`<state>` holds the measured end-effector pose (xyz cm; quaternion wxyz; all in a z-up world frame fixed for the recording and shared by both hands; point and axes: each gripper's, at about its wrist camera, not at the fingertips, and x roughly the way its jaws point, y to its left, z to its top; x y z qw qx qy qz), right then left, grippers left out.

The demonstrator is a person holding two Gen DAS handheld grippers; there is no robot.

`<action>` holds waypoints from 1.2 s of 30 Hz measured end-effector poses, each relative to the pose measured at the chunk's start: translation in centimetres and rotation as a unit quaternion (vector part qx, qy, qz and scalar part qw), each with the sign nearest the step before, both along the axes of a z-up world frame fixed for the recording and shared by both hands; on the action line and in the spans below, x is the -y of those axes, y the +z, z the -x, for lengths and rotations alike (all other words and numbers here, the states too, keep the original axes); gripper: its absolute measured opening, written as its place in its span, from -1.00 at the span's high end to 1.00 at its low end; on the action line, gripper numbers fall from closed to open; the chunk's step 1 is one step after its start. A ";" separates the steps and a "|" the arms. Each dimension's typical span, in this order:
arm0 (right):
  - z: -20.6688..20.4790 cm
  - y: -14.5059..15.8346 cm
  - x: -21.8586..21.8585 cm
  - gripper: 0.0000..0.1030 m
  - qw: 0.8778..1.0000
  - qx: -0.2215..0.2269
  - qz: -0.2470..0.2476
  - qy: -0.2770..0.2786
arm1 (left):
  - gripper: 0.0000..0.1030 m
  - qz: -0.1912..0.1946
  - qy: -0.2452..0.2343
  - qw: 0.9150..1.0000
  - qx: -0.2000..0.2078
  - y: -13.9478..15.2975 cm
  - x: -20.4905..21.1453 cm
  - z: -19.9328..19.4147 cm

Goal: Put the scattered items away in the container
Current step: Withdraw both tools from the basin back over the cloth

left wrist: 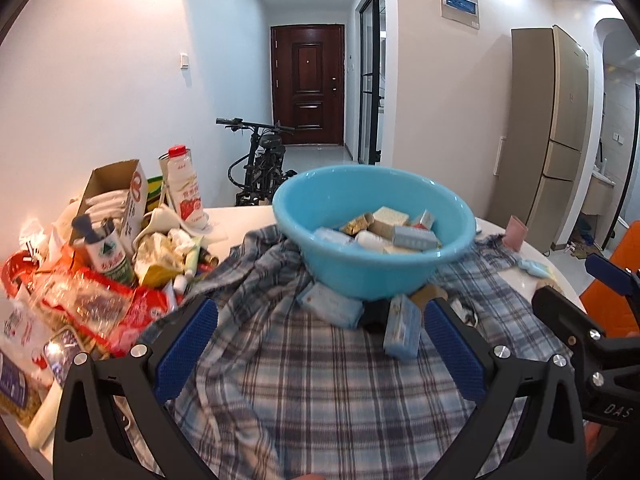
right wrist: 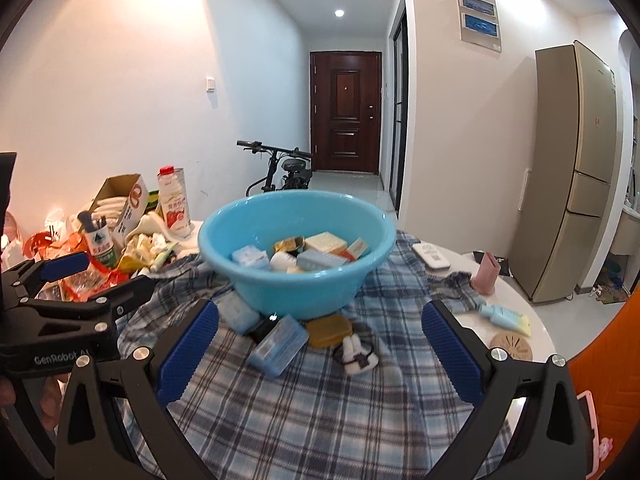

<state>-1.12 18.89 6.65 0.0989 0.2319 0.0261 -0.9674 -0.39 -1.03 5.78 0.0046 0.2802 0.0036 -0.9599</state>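
1. The blue basin [right wrist: 296, 252] stands on a plaid cloth [right wrist: 320, 392] spread over the table, straight ahead of both cameras. It already holds a jumble of small boxes and packets, among them a cream box [right wrist: 325, 242], a pale blue box [right wrist: 250, 257] and a gold packet [right wrist: 289, 245].
2. Against the near foot of the basin lie the loose items: a clear blue case [right wrist: 279, 344] tilted on the cloth, a pale blue packet [right wrist: 239, 313] to its left, a black object [right wrist: 264, 326] between them, an amber bar [right wrist: 329, 330] to the right, and a small white bundle with a black band [right wrist: 357, 354] just beside that.
3. The left gripper [left wrist: 320, 340] hangs above the cloth with its blue pads spread wide and nothing between them; the blue case [left wrist: 402, 332] lies near its right pad.
4. The right gripper [right wrist: 320, 340] is likewise spread wide and holds nothing, its fingers framing the loose items.
5. Farther right on the bare table [right wrist: 536, 320] are a blue tube [right wrist: 506, 316], a round wooden coaster [right wrist: 512, 345], a pink holder [right wrist: 486, 274] and a white remote [right wrist: 431, 256].
6. To the left sits a heap of clutter: an open carton [right wrist: 124, 204], a red-capped bottle [right wrist: 173, 200], a green-labelled can [right wrist: 100, 246] and crinkled red wrappers [left wrist: 120, 300].
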 end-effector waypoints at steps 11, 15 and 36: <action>-2.1 -3.9 0.1 -1.00 0.999 0.033 -0.005 -0.011 | -0.99 -0.007 -0.004 1.000 0.030 -4.0 0.4 -2.4; -2.1 -4.7 0.0 -1.00 0.999 0.041 -0.008 -0.014 | -0.99 -0.011 -0.006 0.999 0.035 -4.7 0.3 -2.4; -1.3 -5.2 0.9 -1.00 0.999 0.050 -0.011 -0.003 | -0.99 -0.017 0.006 0.999 0.038 -4.5 1.4 -2.3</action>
